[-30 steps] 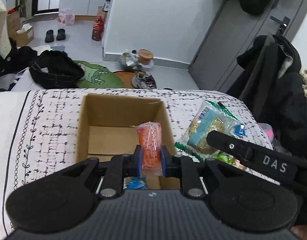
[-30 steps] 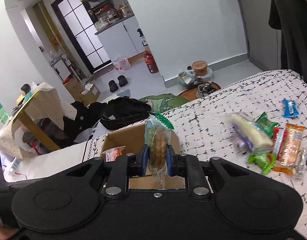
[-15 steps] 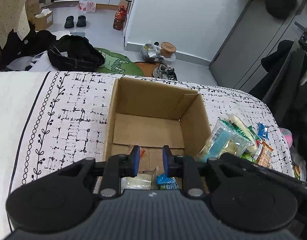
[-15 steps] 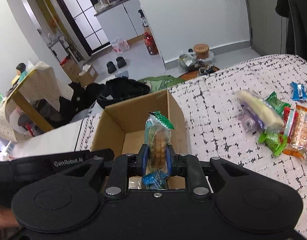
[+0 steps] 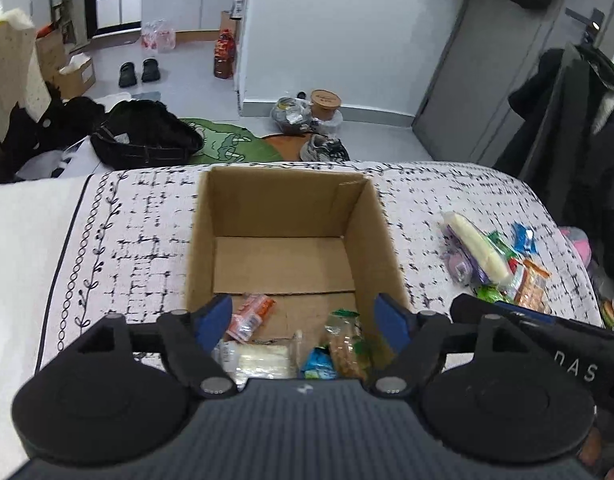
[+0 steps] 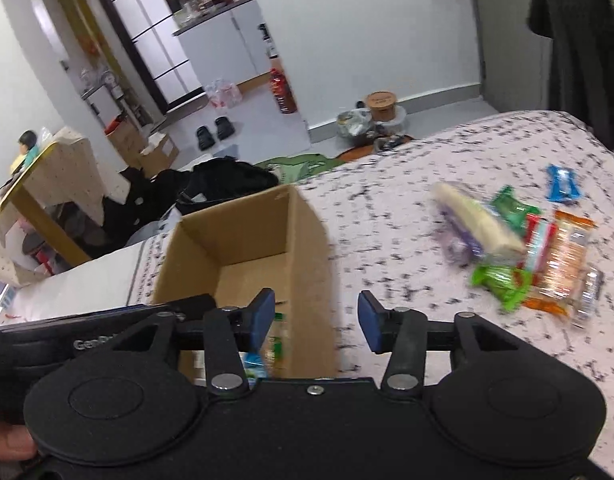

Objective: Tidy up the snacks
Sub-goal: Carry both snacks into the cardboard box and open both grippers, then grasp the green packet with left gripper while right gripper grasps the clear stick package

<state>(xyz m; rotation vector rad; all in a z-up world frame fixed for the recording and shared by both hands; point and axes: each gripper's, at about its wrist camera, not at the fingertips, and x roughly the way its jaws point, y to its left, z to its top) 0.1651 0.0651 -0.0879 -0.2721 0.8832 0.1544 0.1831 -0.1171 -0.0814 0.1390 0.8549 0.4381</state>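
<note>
While both jaws are opening, empty left gripper (image 5: pixel 303 318) and right gripper (image 6: pixel 315 322) above cardboard box (image 5: pixel 369 216) rim.

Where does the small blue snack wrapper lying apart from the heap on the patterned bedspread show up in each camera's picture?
Left wrist view: the small blue snack wrapper lies at the right edge, beyond the heap of snacks.
Right wrist view: the wrapper lies upper right, again beyond the heap.
Shared landmark: the open brown cardboard box, left of the heap in both.
</note>
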